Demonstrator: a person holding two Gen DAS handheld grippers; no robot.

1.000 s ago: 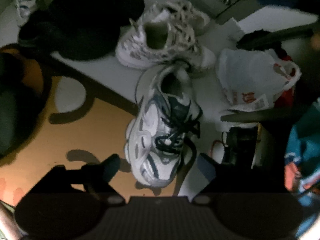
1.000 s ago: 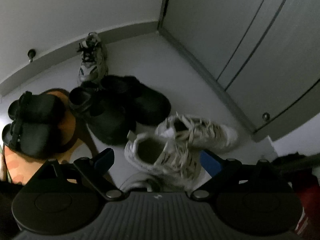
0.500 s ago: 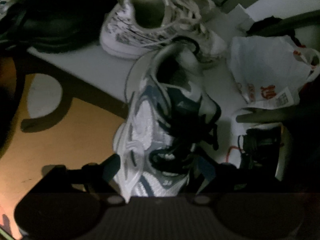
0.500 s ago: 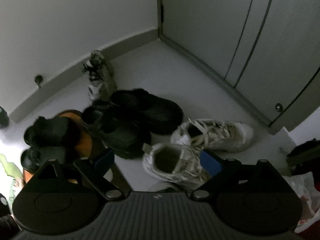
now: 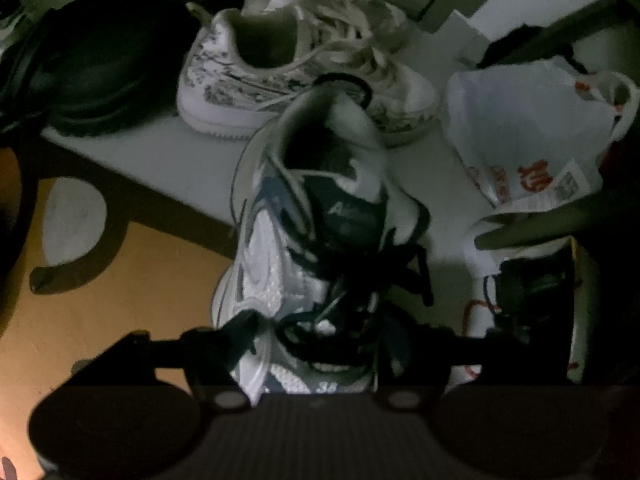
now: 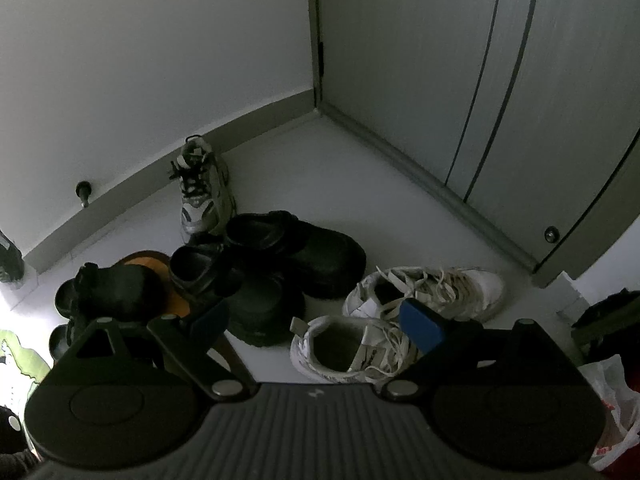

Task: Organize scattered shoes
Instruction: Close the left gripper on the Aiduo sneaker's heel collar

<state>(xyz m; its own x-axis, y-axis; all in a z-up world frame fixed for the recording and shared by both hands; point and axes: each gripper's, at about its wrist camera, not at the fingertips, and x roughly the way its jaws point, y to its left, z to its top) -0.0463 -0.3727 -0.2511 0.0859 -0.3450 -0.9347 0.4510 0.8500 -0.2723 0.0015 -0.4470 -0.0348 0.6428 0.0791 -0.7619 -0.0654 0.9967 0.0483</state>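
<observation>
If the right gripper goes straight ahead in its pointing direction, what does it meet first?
Probably the nearer white sneaker, which lies just beyond the open right gripper; depth is unclear.

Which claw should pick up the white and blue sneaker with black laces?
Left. The left claw already straddles the blue-and-white sneaker, its jaws closing around the toe. The right claw hangs open over the white sneakers, holding nothing.

bag: a white plastic bag (image 5: 528, 136) with red print is lying on the floor
mat: an orange mat (image 5: 120, 280) is covering the floor
doorstop: a doorstop (image 6: 83, 191) is sticking out of the baseboard
</observation>
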